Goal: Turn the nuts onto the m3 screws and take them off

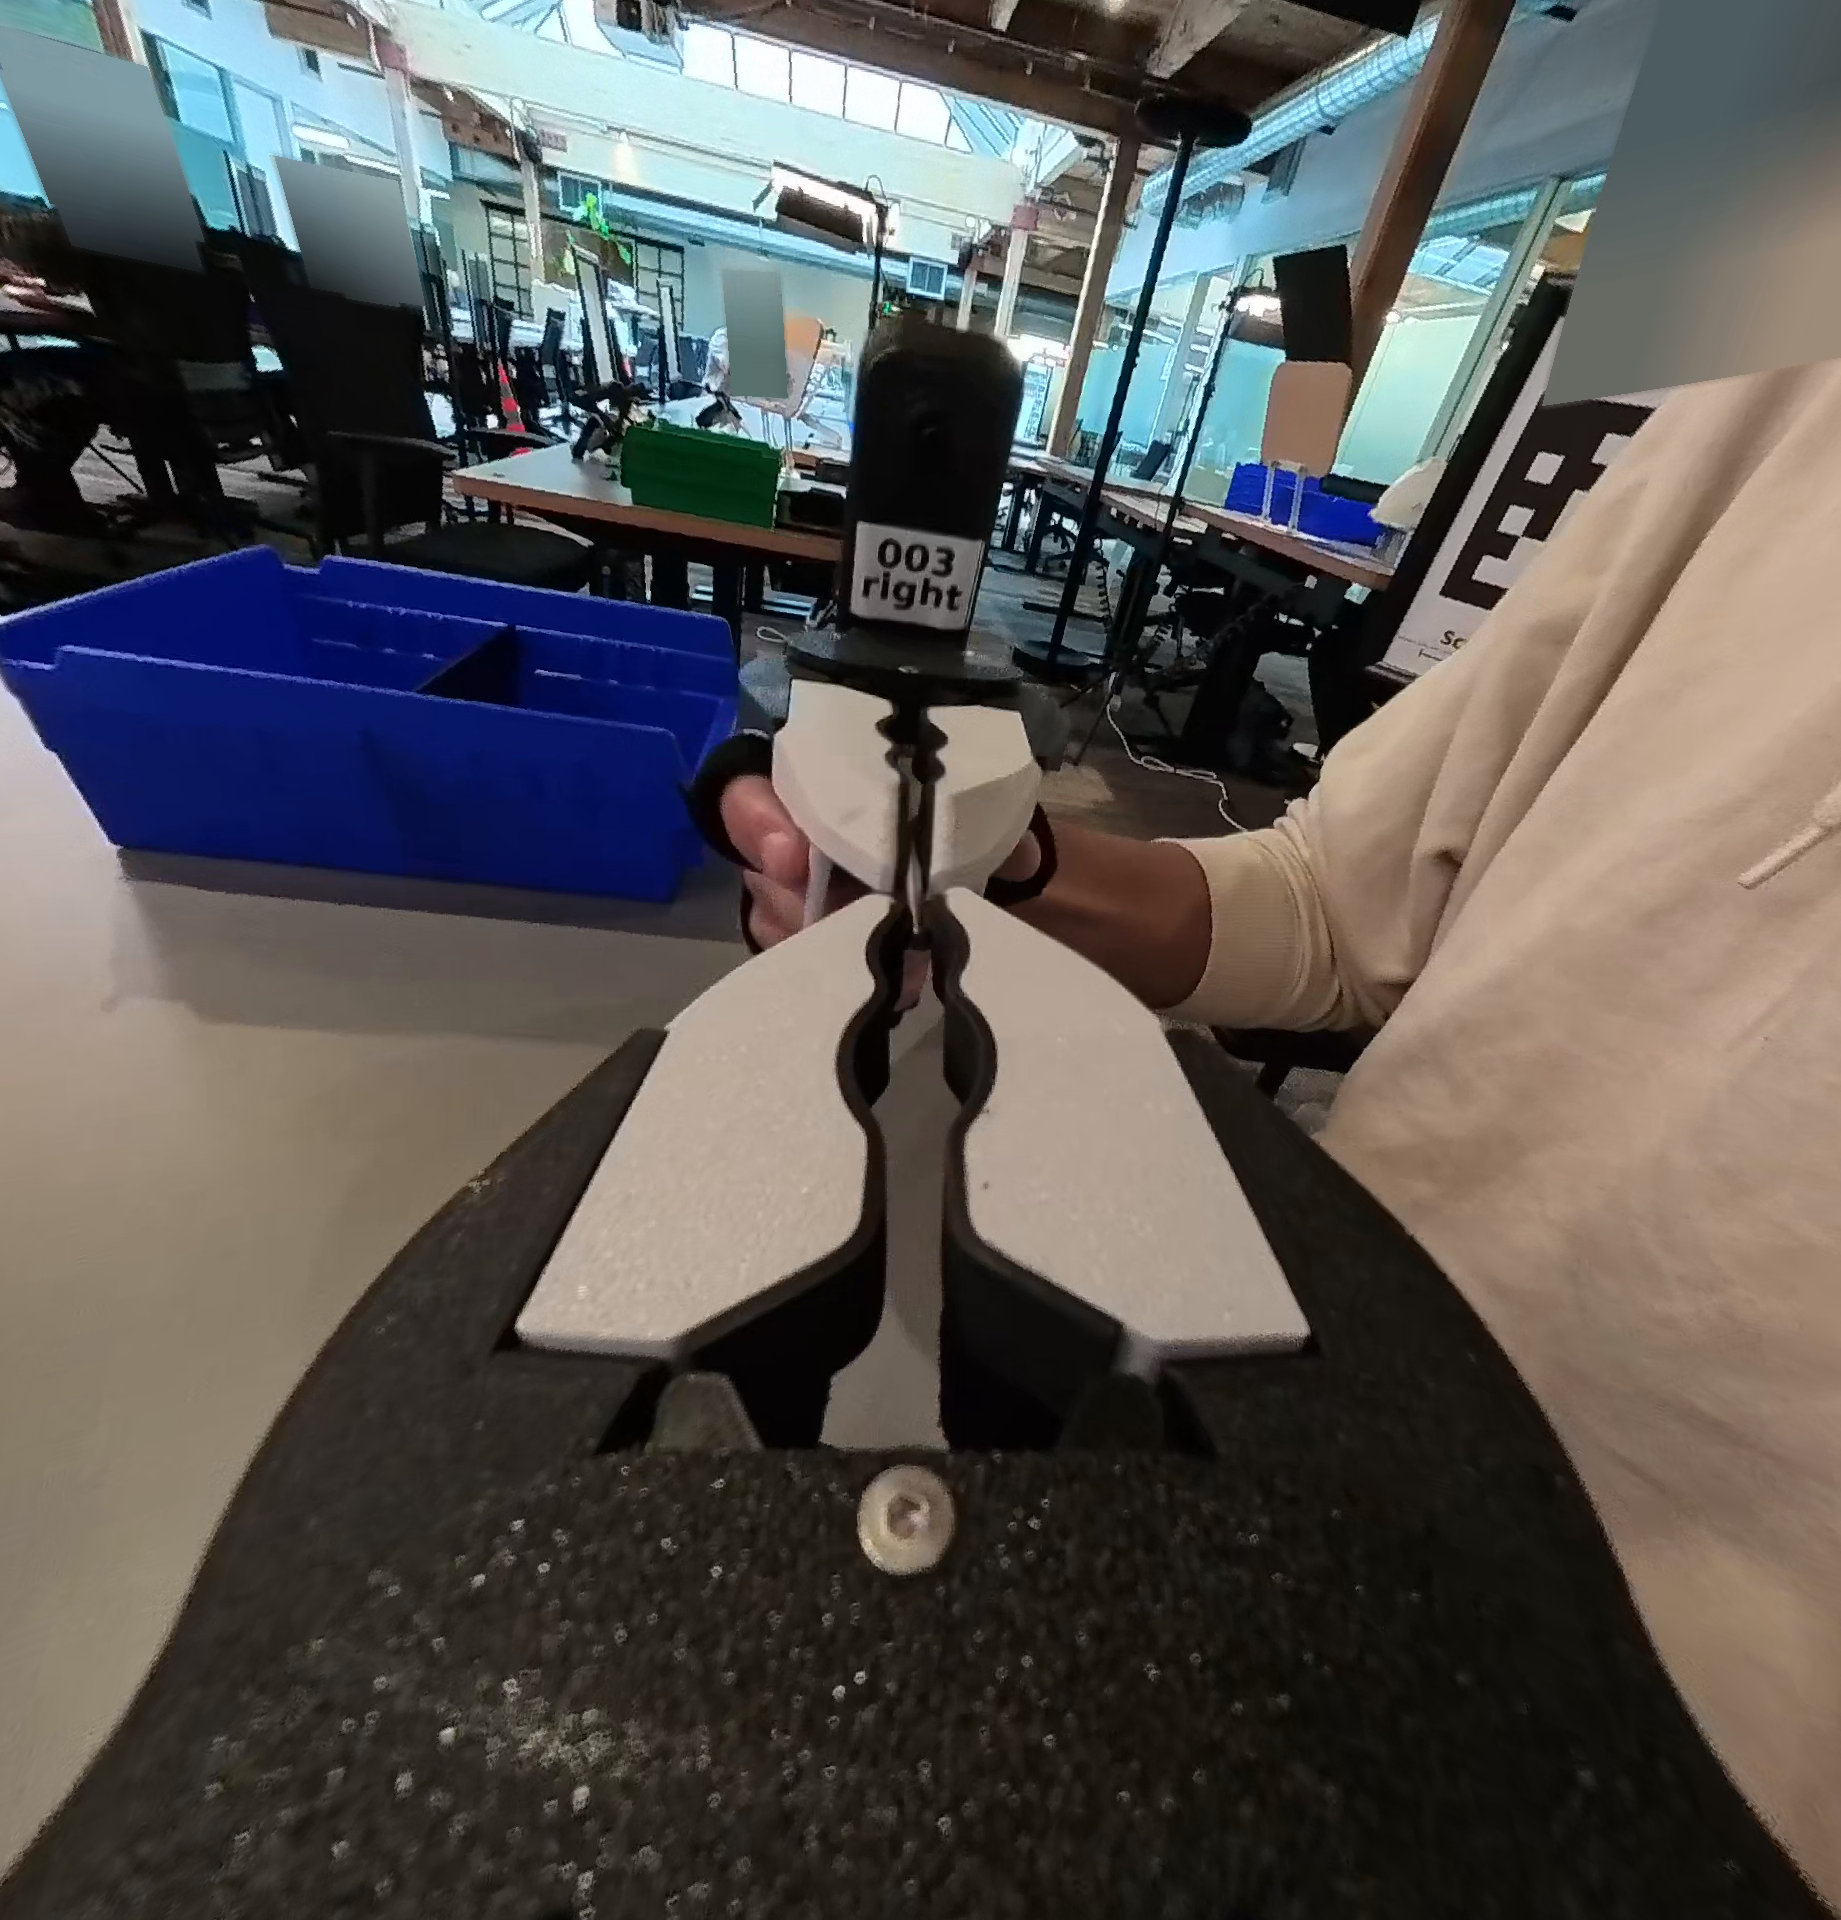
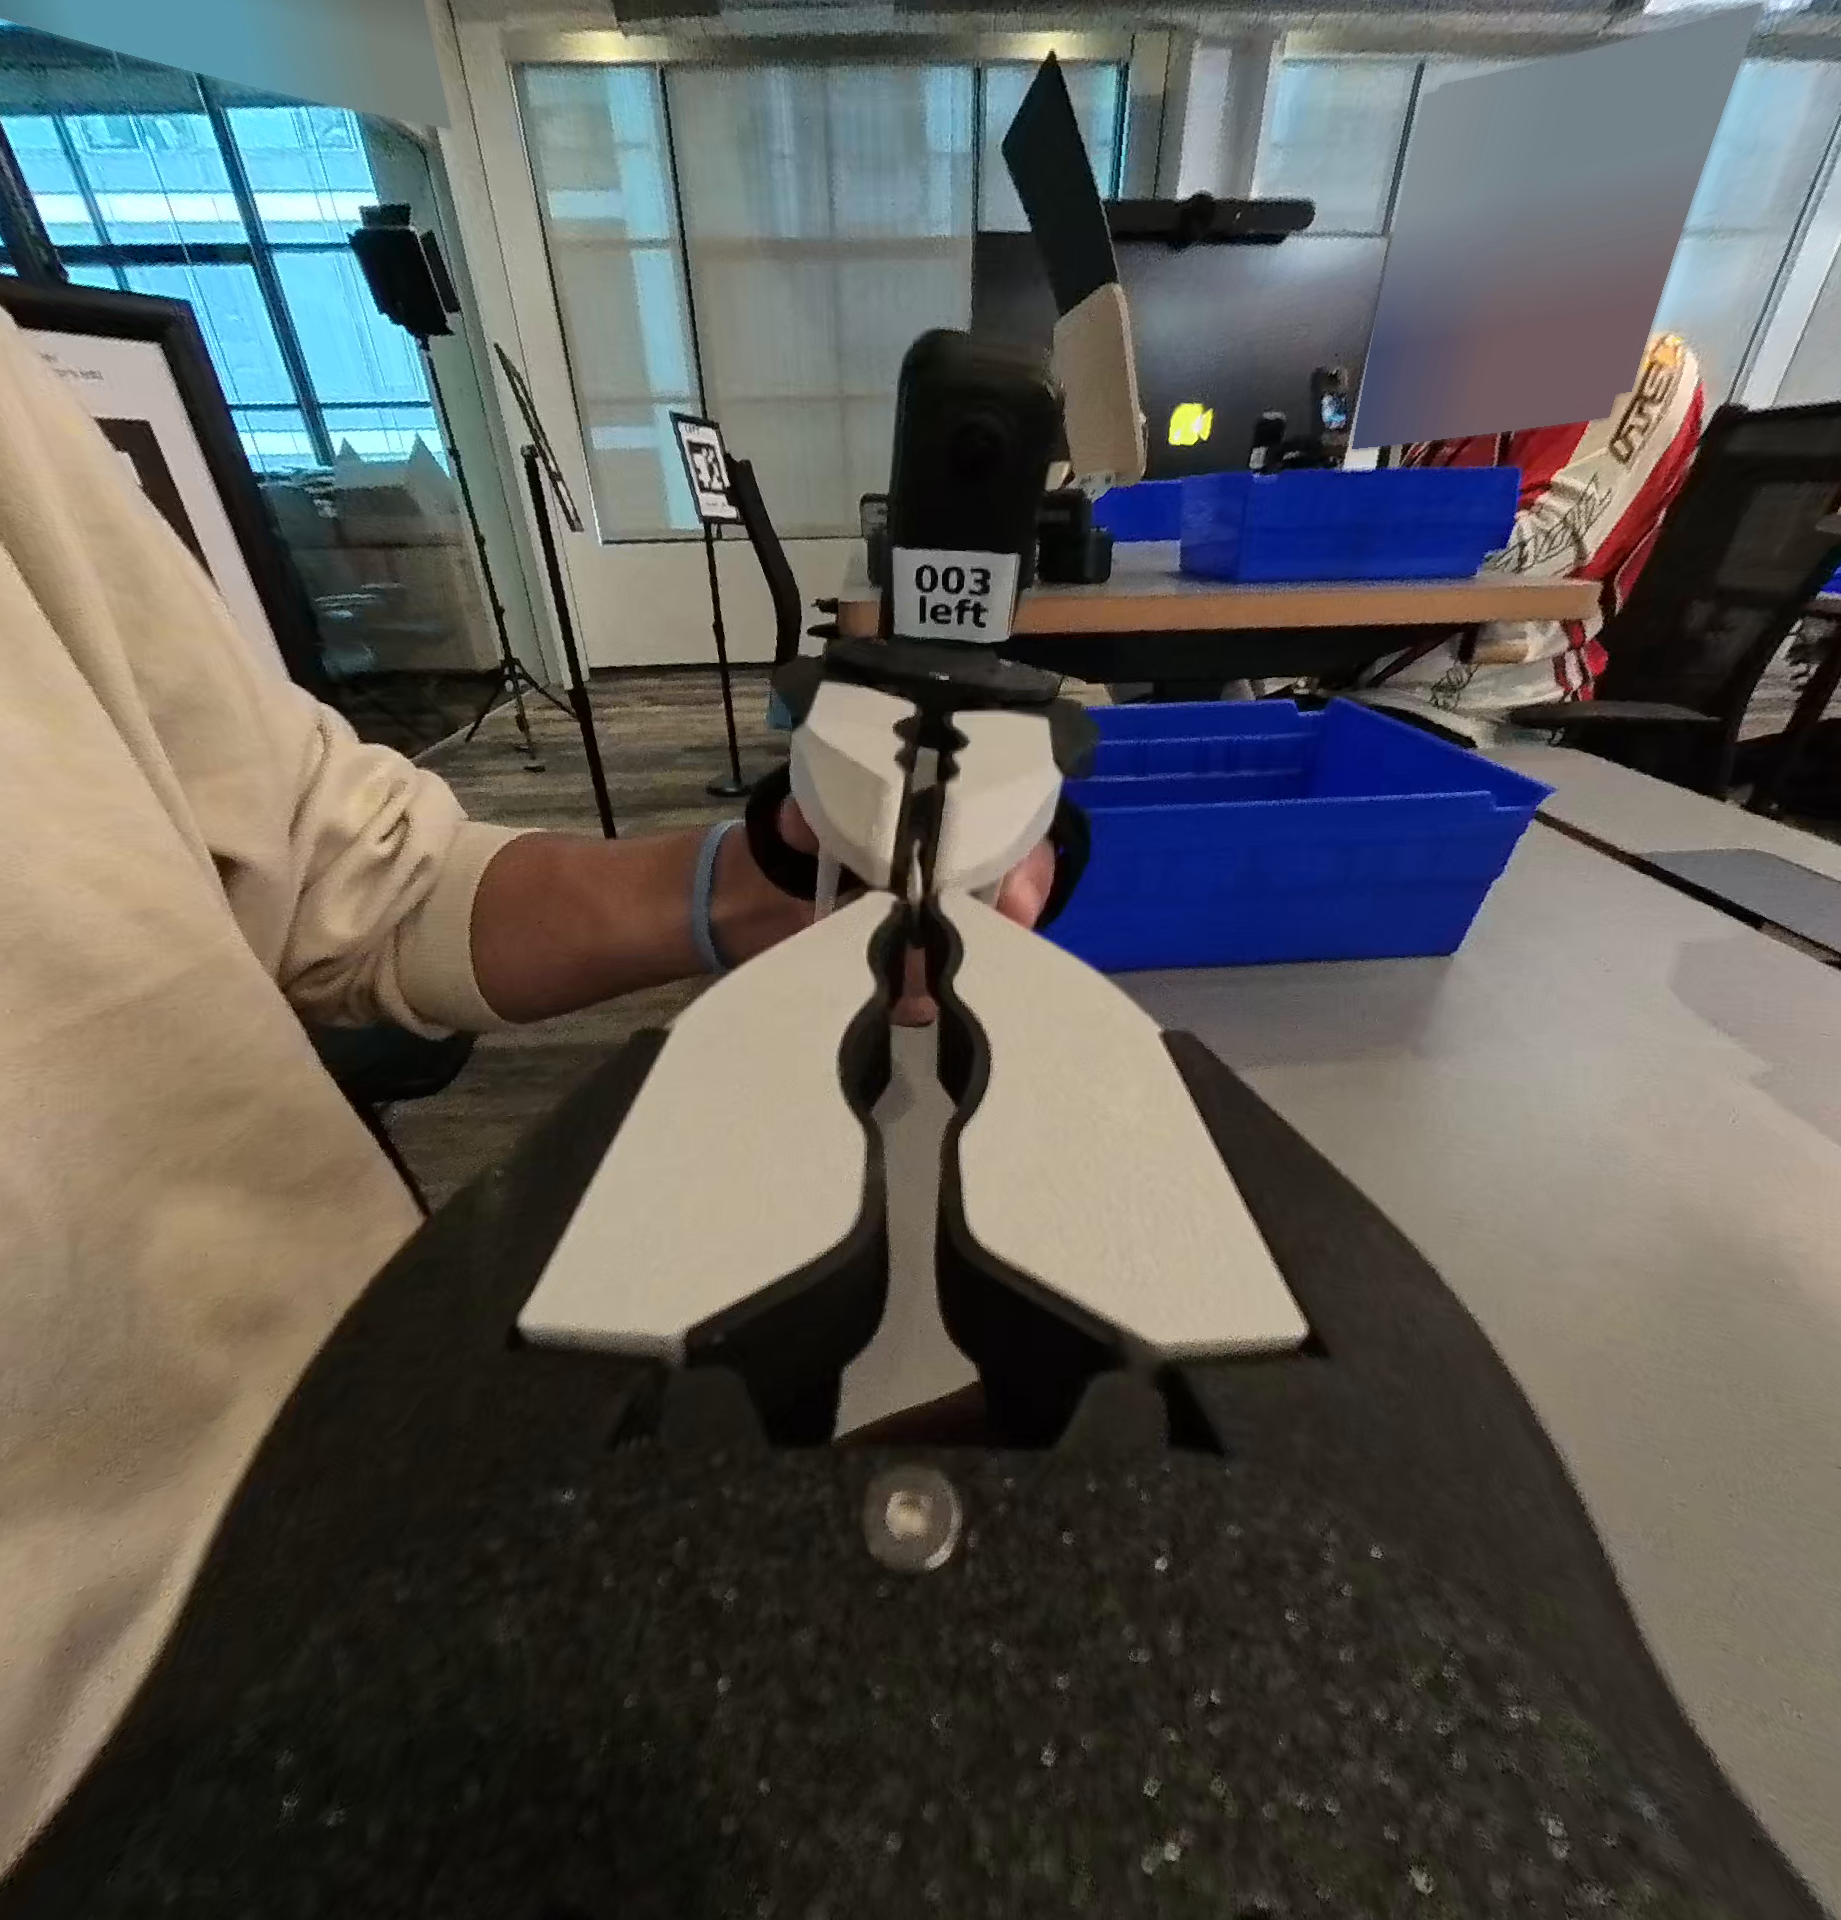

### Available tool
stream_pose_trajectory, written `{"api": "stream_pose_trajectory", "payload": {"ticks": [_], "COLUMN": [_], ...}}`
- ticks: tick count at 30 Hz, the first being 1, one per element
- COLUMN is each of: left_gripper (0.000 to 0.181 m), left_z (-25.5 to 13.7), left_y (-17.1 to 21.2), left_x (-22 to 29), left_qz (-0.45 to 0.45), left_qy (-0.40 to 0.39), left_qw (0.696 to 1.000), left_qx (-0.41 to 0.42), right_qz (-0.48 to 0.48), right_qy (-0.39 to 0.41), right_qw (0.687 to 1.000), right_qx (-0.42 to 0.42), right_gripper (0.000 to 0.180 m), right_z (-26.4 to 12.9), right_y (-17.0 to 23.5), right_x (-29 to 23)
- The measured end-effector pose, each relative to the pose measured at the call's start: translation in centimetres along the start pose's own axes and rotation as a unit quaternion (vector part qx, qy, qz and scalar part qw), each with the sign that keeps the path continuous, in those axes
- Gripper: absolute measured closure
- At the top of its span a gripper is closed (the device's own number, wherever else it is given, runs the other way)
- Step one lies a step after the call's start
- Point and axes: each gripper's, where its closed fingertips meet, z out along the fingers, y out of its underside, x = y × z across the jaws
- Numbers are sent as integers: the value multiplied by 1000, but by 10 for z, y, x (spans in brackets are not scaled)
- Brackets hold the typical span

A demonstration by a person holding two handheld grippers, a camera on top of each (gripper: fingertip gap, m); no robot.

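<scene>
My left gripper (image 1: 914,923) and my right gripper (image 2: 911,916) point at each other tip to tip above the grey table (image 1: 220,1143). Both have white fingers with black inner edges, and the jaws of both are closed at the tips. In the left wrist view the right gripper (image 1: 911,883) faces me with a black camera on top. In the right wrist view the left gripper (image 2: 916,881) faces me the same way. No screw or nut shows; anything pinched between the tips is too small or hidden where the tips meet.
A blue divided bin (image 1: 376,748) stands on the table behind the grippers, also in the right wrist view (image 2: 1290,831). A person's cream sleeve (image 1: 1518,935) and hands hold both grippers. Office desks, chairs and stands fill the background.
</scene>
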Motion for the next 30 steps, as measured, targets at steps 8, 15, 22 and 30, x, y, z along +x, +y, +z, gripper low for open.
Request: {"api": "stream_pose_trajectory", "payload": {"ticks": [8,15,22,30], "left_gripper": [167,125,130,127], "left_z": [0,-37,-94,-92], "left_y": [0,20,77,84], "left_x": [-3,-63,-89,-92], "left_qz": [3,9,13,-26], "left_qy": [-35,-345,-594,-579], "left_qw": [999,938,802,814], "left_qx": [9,-29,-63,-43], "right_qz": [0,12,-23,139], "right_qy": [9,238,564,527], "right_qw": [1000,970,823,755], "right_qx": [8,-41,-68,-364], "right_gripper": [177,177,177,177], "right_z": [-1,-42,-188,-331], "right_y": [0,19,-21,-10], "right_x": [2,57,109,260]}}
